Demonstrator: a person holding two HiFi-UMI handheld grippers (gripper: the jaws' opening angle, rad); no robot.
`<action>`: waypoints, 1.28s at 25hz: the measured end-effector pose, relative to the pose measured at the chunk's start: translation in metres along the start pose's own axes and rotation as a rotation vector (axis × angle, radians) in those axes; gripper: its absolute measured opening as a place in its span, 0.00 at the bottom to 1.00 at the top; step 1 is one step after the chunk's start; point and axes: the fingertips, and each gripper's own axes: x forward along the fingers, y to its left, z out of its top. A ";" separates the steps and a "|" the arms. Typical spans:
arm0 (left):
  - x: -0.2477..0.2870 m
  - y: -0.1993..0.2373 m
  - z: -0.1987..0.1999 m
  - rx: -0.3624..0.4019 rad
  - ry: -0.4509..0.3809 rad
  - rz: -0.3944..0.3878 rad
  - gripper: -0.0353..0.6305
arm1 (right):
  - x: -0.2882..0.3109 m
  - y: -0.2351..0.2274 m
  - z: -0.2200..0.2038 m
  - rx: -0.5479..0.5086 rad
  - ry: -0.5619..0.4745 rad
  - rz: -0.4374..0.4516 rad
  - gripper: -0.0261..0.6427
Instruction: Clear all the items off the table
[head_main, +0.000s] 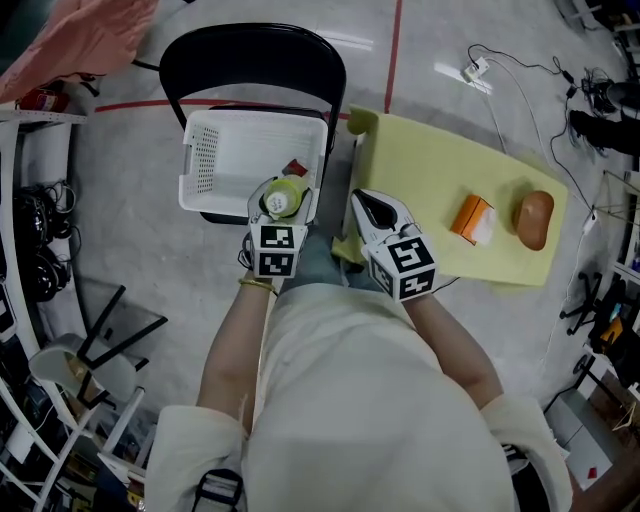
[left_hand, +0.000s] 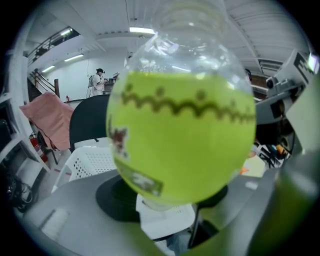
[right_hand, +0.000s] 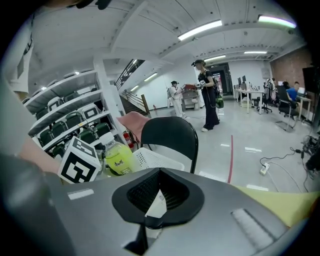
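clearly the left gripper (head_main: 282, 190) had its fingers clamped on a plastic bottle (left_hand: 182, 142) of yellow-green drink. it was held roughly upright over the near edge of the white basket (head_main: 255, 112), which sat on a black chair (head_main: 250, 50) beside the bench (head_main: 440, 165). the right gripper (head_main: 372, 208) hovered by the bench's near corner with its fingers drawn together. a pale sliver showed in the slot between them in the right gripper view, and it was hard to say whether that was something pinched or only the basket beyond.

the main risk lay in the release. the bottle was smooth, round-bodied clear plastic with a glossy label, heavy with liquid, and the grip sat on its curved wall. let go too high, it could bounce off the hard rim, or tip the light basket on the chair seat. it could also land on the small red thing (head_main: 295, 168) lying in the basket's corner.

the basket looked like rigid moulded plastic with perforated walls, and the chair back was a dark rounded shell. the bench top was flat, matte pale yellow. on it, well apart from both grippers, lay a boxy orange pack (head_main: 472, 220) and, just beside it, a smooth brown oval lump (head_main: 533, 219), so the clearing looked unfinished.
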 end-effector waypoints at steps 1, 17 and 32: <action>0.002 0.005 -0.001 -0.005 0.002 0.006 0.47 | 0.004 0.002 0.001 -0.003 0.005 0.005 0.03; 0.046 0.099 -0.015 -0.141 0.007 0.141 0.47 | 0.068 0.028 0.005 -0.038 0.084 0.066 0.03; 0.093 0.180 -0.041 -0.281 -0.002 0.284 0.47 | 0.115 0.041 -0.006 -0.051 0.142 0.104 0.03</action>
